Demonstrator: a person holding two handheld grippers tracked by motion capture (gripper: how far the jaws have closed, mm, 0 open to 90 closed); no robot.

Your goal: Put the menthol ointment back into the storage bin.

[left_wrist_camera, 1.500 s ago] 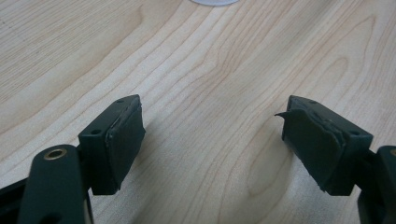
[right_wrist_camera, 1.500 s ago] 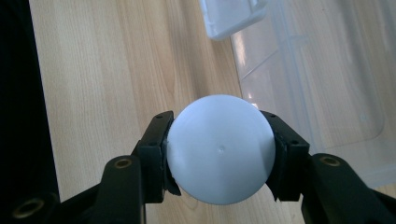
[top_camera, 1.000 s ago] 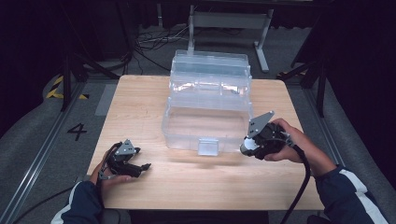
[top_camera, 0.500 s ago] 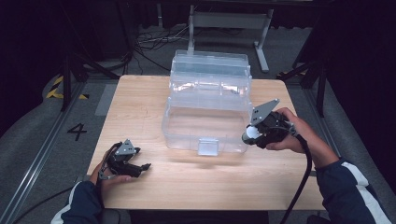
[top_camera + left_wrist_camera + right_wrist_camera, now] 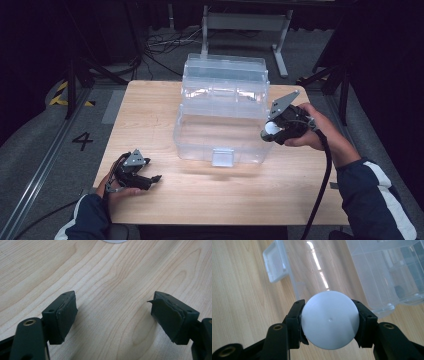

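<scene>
A white ball (image 5: 329, 320) is clamped between the pads of the right gripper (image 5: 274, 131), just beside the clear box (image 5: 222, 117). The left gripper (image 5: 115, 317) is held wide open, empty, over the table (image 5: 150, 100).

Overhead light is brightening the wooden table (image 5: 300, 190) while the surrounding room is staying dark. Glare is streaking across the clear plastic box (image 5: 317, 262), which is casting a soft shadow forward. The white ball (image 5: 329, 320) is looking slightly soft up close.
</scene>
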